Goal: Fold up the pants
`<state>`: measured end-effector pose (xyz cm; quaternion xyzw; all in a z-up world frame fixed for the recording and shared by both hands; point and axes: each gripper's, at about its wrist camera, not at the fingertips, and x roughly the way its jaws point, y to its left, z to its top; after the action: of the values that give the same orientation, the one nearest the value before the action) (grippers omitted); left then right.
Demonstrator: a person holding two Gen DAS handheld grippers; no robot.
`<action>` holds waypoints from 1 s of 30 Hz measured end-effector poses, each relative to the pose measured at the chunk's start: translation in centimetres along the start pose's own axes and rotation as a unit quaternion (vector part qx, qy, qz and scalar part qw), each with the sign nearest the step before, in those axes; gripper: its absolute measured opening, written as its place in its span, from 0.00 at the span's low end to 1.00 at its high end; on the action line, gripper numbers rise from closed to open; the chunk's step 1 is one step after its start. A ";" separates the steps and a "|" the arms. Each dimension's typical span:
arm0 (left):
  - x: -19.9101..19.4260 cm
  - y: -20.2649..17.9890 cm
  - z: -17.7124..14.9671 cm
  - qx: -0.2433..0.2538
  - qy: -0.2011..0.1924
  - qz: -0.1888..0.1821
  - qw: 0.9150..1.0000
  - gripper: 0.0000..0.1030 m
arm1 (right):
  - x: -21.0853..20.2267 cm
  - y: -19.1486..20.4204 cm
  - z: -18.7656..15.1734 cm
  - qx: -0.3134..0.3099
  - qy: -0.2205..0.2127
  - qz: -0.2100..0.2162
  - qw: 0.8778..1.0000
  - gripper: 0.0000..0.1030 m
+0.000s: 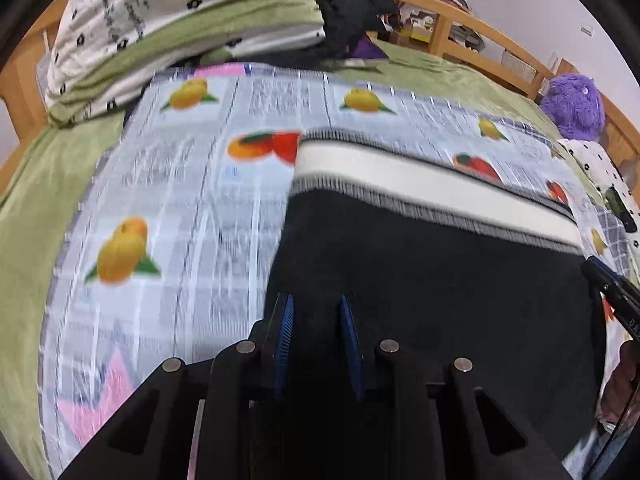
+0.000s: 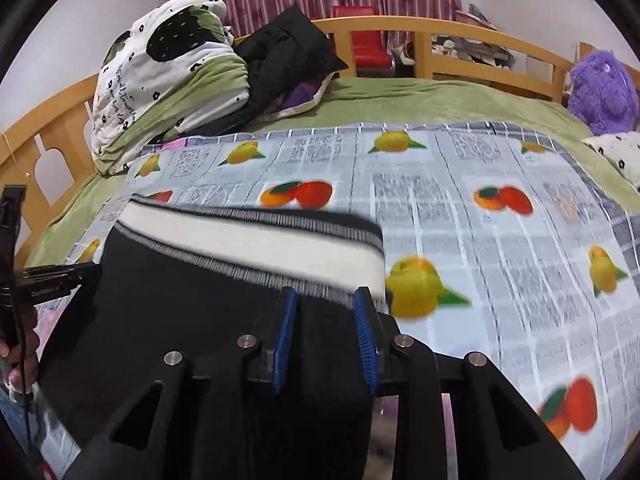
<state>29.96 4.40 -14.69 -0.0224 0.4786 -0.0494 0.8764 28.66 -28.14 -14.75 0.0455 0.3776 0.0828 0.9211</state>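
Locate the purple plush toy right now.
The purple plush toy sits at the far right edge of both wrist views, on the green bedspread against the wooden bed rail, beyond the fruit-print sheet.

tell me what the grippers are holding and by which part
Both hold the black pants: the left gripper pinches dark fabric near one side edge, the right gripper just below the white waistband.

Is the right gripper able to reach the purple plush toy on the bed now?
Probably not as things stand: the right gripper is shut on the black pants, and the purple plush toy sits at the bed's far corner, across the fruit-print sheet. It should release the pants first.
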 end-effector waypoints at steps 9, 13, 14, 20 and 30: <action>-6.7 -1.5 -7.0 -0.003 0.014 0.006 1.000 0.32 | -6.6 0.0 -4.5 0.030 0.053 -0.036 0.998 0.30; -12.2 -3.6 -7.9 -0.003 -0.020 0.009 1.000 0.52 | -12.6 0.7 -5.5 0.028 0.031 -0.082 0.996 0.32; -14.1 -4.2 -8.2 -0.001 -0.039 0.011 0.999 0.62 | -14.6 1.0 -5.7 0.032 0.018 -0.087 0.996 0.37; -22.9 -7.2 -11.5 0.017 -0.117 0.024 0.993 0.77 | -25.3 3.1 -6.6 0.016 -0.043 -0.096 0.994 0.51; -30.3 -9.6 -15.5 0.020 -0.161 0.038 0.986 0.82 | -34.1 5.7 -9.6 0.013 -0.098 -0.087 0.991 0.98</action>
<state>0.00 -1.76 3.15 0.0061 0.3310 -0.0217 0.9434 -2.71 -28.70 2.74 0.0319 0.2887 -0.0077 0.9569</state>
